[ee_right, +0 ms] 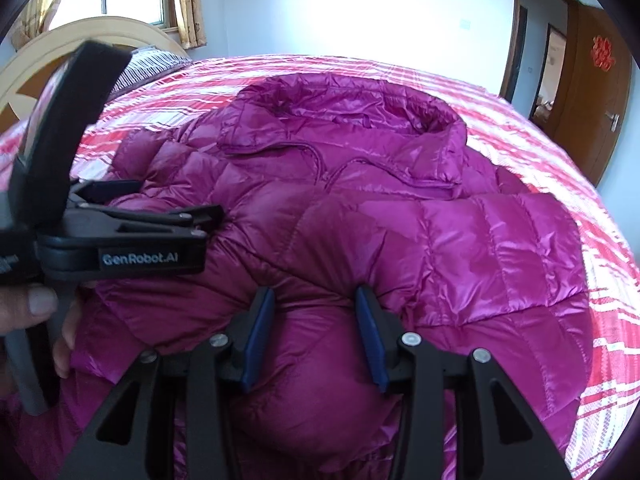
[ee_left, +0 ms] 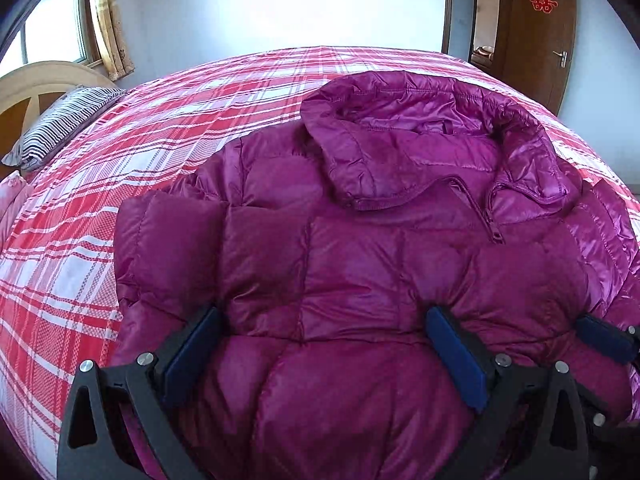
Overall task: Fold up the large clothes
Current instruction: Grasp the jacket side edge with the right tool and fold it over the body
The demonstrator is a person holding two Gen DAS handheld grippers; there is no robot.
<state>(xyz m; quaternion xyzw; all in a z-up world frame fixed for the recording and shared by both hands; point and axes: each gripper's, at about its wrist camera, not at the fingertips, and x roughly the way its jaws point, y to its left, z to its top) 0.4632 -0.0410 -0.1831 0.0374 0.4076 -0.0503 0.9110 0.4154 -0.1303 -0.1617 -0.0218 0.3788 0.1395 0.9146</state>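
Observation:
A shiny magenta down jacket point(ee_left: 360, 260) lies front up on the red and white plaid bed sheet point(ee_left: 120, 160), with its collar point(ee_left: 400, 140) at the far end and the zip partly undone. My left gripper point(ee_left: 324, 332) is open, its jaws wide, pushed down into the puffy lower part. In the right wrist view the jacket point(ee_right: 440, 248) bulges up between the blue pads point(ee_right: 260, 336) of my right gripper point(ee_right: 314, 300), which is shut on that fold. The left gripper point(ee_right: 176, 200) lies at the left over the jacket, held by a person's hand point(ee_right: 36, 304).
A striped pillow point(ee_left: 60, 124) and a curved wooden headboard point(ee_left: 24, 92) are at the far left of the bed. A window with yellow curtains point(ee_left: 108, 20) is behind them. A brown door point(ee_left: 536, 40) stands at the right. Bare sheet point(ee_right: 540, 160) surrounds the jacket.

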